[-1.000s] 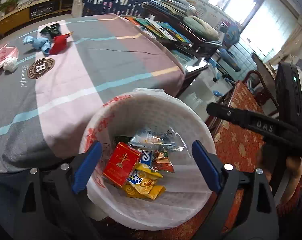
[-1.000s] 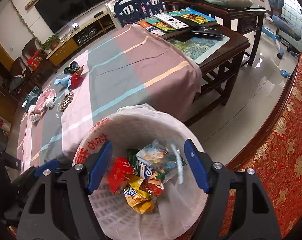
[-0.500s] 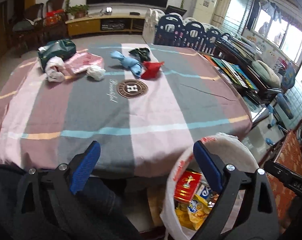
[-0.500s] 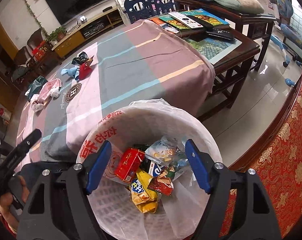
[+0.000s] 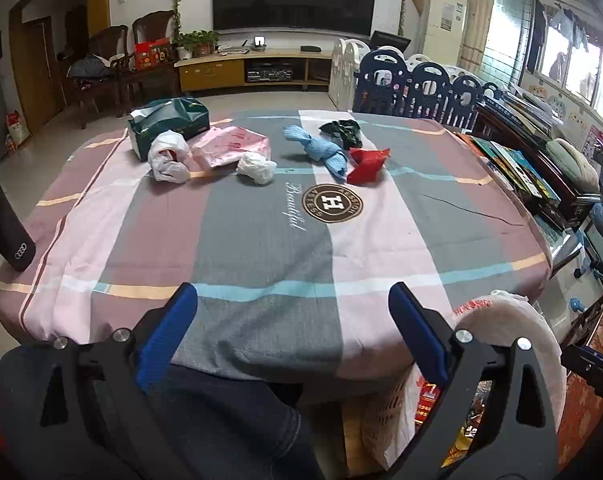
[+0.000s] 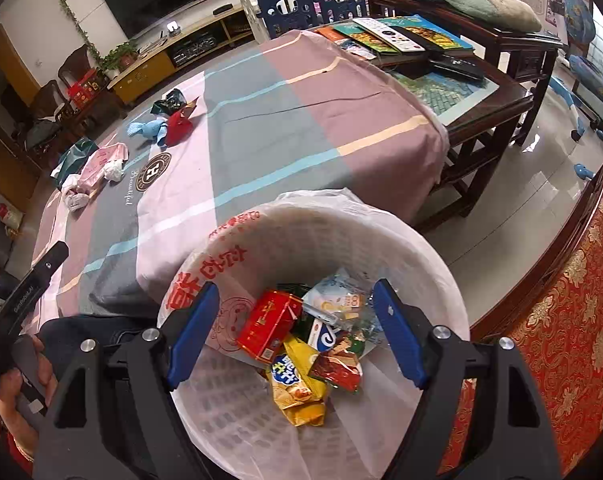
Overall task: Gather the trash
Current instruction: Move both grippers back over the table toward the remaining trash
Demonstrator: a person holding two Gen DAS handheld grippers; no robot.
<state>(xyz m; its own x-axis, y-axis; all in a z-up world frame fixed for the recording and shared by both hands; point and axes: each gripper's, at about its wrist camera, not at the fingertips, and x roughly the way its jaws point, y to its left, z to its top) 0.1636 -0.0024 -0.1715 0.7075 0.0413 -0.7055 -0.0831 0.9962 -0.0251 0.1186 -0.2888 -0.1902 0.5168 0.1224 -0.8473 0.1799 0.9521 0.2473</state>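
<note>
My left gripper [image 5: 289, 294] stands open and empty at the near edge of the striped tablecloth [image 5: 261, 240]. Far across the cloth lie a red wrapper [image 5: 367, 164], a blue wrapper [image 5: 321, 150], a dark green wrapper [image 5: 341, 130], a white tissue ball [image 5: 256, 168], a white plastic bag [image 5: 167, 158], a pink bag [image 5: 231, 144] and a green bag [image 5: 169, 122]. My right gripper [image 6: 296, 288] hovers over the white lined bin [image 6: 381, 224], its jaws opening with nothing between them. Inside the bin lie a red box [image 6: 269, 324], a yellow chip bag [image 6: 297, 384] and several other wrappers.
A black flask [image 5: 5, 232] stands at the table's left edge. A dark wooden side table [image 6: 481, 88] with books adjoins the far right corner. A red patterned sofa [image 6: 561, 320] flanks the bin. The person's dark trousers [image 5: 221, 412] lie below the left gripper.
The left gripper swung away from the bin to the left and now faces the table top. The right gripper stayed over the bin; the wrapper that was falling now lies in it.
</note>
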